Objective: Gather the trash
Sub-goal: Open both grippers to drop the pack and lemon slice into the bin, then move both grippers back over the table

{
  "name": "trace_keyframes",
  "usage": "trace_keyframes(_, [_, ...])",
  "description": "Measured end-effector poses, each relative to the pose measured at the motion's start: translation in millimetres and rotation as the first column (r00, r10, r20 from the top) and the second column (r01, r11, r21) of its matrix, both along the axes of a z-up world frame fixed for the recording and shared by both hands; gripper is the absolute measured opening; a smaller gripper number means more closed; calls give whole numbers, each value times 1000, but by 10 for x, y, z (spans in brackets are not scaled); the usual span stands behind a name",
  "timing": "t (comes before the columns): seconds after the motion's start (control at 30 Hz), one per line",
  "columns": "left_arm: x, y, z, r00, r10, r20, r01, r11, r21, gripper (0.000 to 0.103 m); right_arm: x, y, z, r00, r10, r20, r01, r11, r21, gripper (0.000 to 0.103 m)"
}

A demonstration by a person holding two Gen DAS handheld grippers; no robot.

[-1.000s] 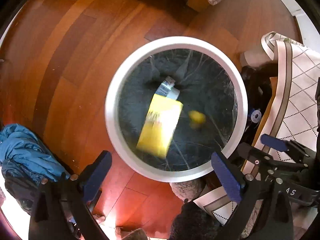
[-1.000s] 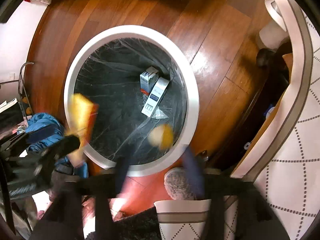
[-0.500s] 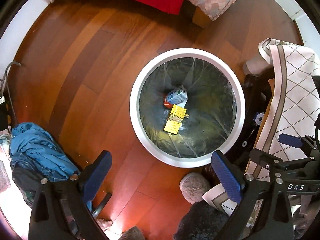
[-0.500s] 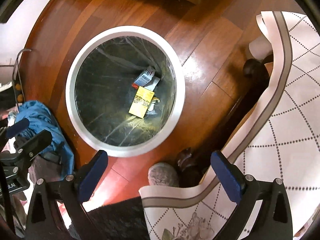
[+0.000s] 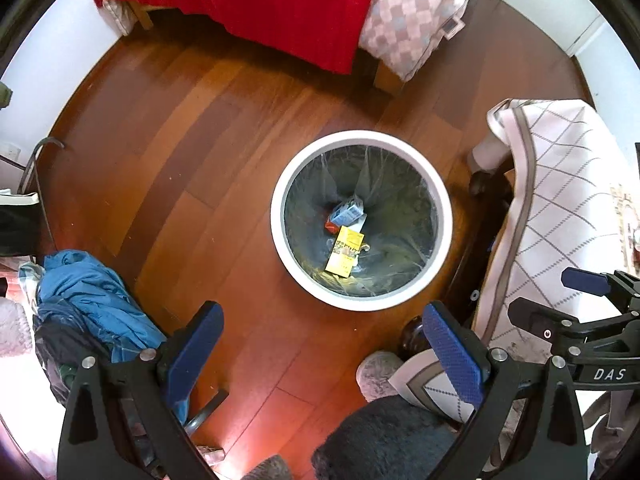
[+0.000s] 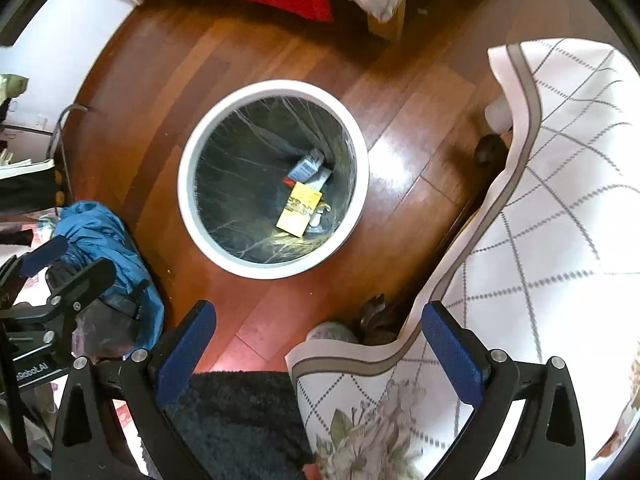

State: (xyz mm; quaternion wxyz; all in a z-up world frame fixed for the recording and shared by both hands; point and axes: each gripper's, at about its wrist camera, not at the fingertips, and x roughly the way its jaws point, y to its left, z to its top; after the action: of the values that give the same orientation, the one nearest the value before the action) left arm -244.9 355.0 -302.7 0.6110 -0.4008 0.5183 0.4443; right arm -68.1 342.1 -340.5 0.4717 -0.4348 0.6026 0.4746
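A round white bin [image 5: 280, 240] [image 6: 185, 200] with a clear liner stands on the wooden floor, seen from above. At its bottom lie a yellow packet [image 5: 345, 252] [image 6: 299, 210] and a blue-and-white carton [image 5: 347, 211] [image 6: 308, 167]. My left gripper [image 5: 324, 344] hangs high above the floor, near side of the bin, jaws wide apart with nothing between them. My right gripper [image 6: 320, 344] is likewise open and empty, above the floor and the edge of a patterned cloth. The other gripper shows at each view's side.
A white table cloth with a grey diamond pattern [image 5: 560, 208] [image 6: 560, 200] hangs to the right of the bin. Blue clothing [image 5: 92, 300] [image 6: 104, 244] is heaped at the left. A bed with a red blanket [image 5: 280, 4] and a checked quilt [image 5: 412, 12] stands beyond. A dark fluffy rug [image 6: 240, 420] lies below.
A yellow packet and a small yellow thing fell into the bin and now lie at its bottom. Both grippers rose, so the bin looks smaller; the right jaws went from blurred to wide apart.
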Motion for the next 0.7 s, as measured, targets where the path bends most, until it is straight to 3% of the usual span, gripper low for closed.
trace_keyframes(0.4, [-34,-627,883,1000,-1,14,-2,975,224,101,-57,-537,1068,1000,-17,4,15,970,244,103])
trace_keyframes(0.53, [31,-920,1220,999,30,-30,-16,928,372,101,-14,-781,1425,999,-39,-27,46,940,338,103])
trace_keyframes(0.6, [98,-1054,1334,998,46,-31,-28,901,433,101,45,-973,1626,995,-56,-86,86,911,404,103])
trace_keyframes(0.7, [289,-1262,1399,999,42,15,-44,888,457,101,190,-1296,1846,986,-95,-140,150,871,468,103])
